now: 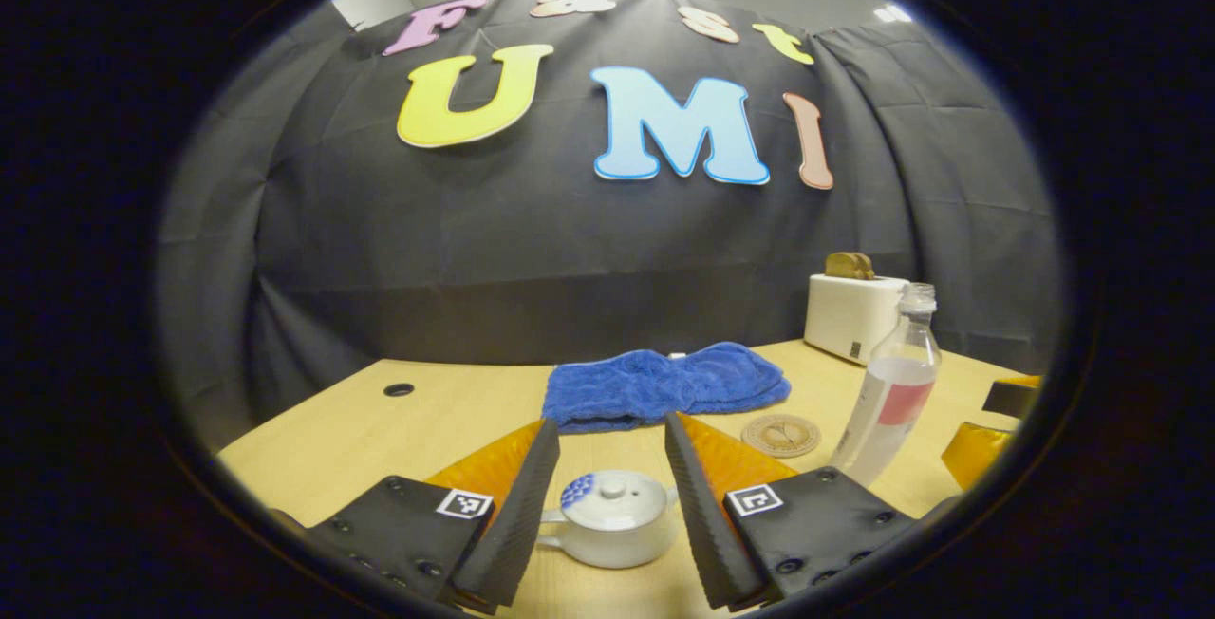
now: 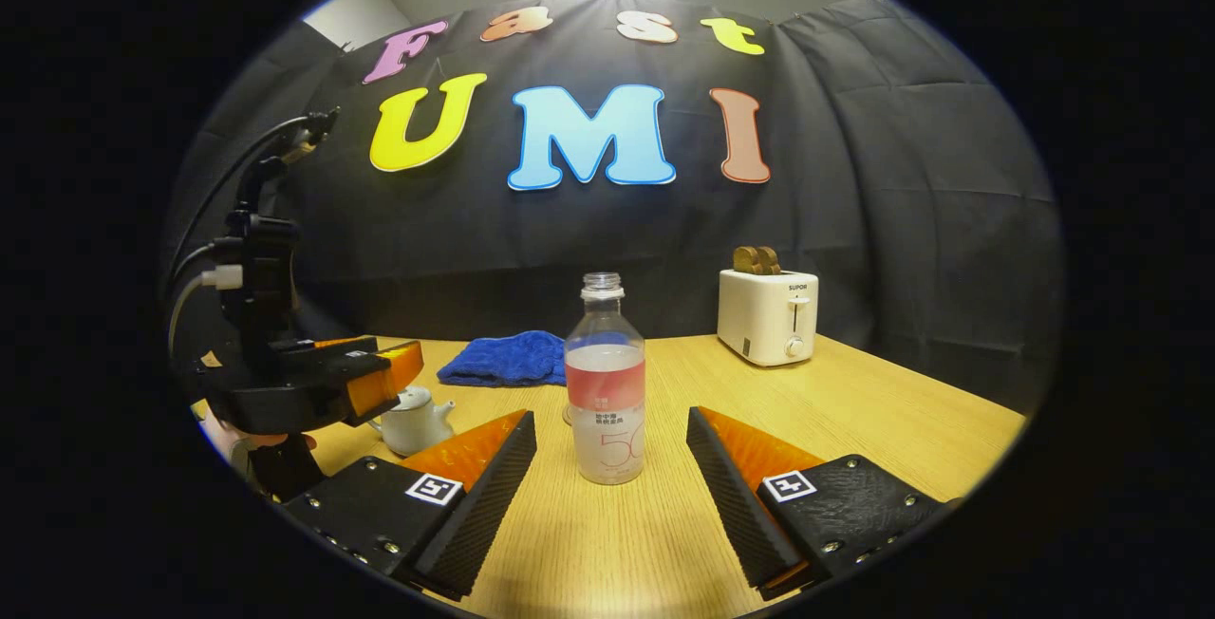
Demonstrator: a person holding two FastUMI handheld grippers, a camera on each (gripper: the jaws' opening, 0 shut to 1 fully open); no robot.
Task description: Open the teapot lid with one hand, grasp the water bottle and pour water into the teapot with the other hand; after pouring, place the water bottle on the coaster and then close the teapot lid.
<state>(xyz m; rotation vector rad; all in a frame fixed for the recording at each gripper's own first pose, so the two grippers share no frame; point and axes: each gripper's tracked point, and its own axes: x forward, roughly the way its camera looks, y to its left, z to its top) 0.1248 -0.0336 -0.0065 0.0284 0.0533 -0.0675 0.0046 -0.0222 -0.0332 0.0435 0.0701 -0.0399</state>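
Note:
A small white teapot (image 1: 612, 529) with its lid on stands on the wooden table, between the spread fingers of my open left gripper (image 1: 612, 439), which hovers just above it. The uncapped water bottle (image 1: 887, 391) stands to the right, partly filled, with a round coaster (image 1: 780, 435) beside it. In the right gripper view the bottle (image 2: 605, 382) stands upright between the wide-apart fingers of my open right gripper (image 2: 612, 429), untouched. The teapot (image 2: 413, 420) sits at the left under the left gripper (image 2: 313, 377).
A blue towel (image 1: 664, 384) lies behind the teapot and coaster. A white toaster (image 2: 769, 315) holding bread stands at the back right. The black cloth wall closes the table's far side. The table (image 2: 854, 410) has a round cable hole (image 1: 399, 389) at the left.

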